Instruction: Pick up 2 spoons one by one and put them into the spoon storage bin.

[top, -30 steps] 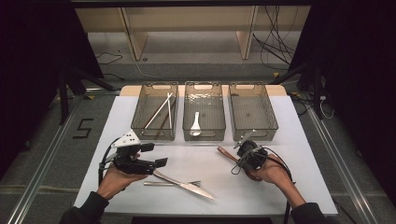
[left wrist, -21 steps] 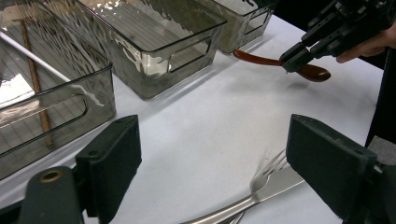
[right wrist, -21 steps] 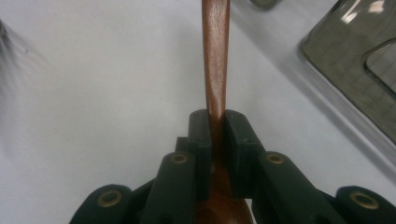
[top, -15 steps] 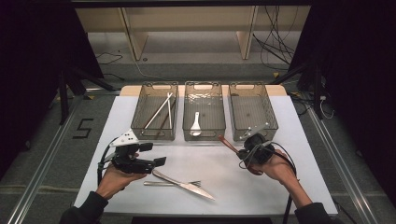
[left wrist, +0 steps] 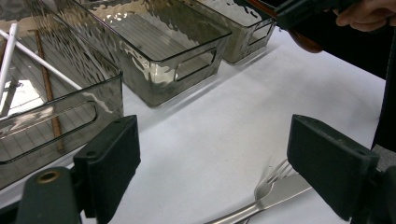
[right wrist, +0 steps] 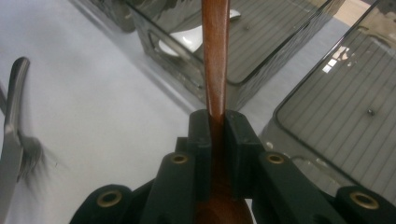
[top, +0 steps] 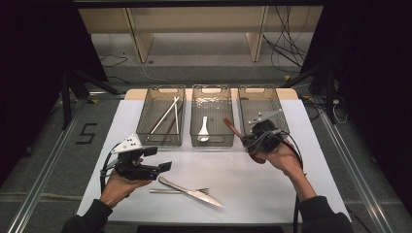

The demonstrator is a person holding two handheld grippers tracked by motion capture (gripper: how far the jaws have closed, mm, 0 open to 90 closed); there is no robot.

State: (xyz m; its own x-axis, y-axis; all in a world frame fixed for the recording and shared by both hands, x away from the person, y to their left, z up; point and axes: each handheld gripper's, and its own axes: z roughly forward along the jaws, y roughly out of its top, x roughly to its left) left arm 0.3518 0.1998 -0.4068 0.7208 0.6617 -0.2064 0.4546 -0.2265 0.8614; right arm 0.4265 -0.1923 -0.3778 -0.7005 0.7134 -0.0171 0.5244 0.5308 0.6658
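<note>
My right gripper (top: 244,138) is shut on a brown wooden utensil (top: 232,127), held in the air at the near end of the middle bin (top: 210,144) and the right bin (top: 262,90). In the right gripper view the wooden handle (right wrist: 215,60) runs forward from between the closed jaws (right wrist: 217,122), over the middle bin's corner. My left gripper (top: 160,159) stands open low over the white table, its jaws wide apart (left wrist: 212,158) with nothing between them. A metal knife (top: 192,192) and a fork (top: 177,191) lie on the table just right of it.
The left bin (top: 160,143) holds chopsticks (top: 165,115). A white spoon (top: 203,128) lies in the middle bin. The three bins stand side by side along the far part of the white table (top: 252,179).
My right gripper has carried the wooden utensil away from the person and up to the near ends of the bins. The left gripper has stayed where it was.
</note>
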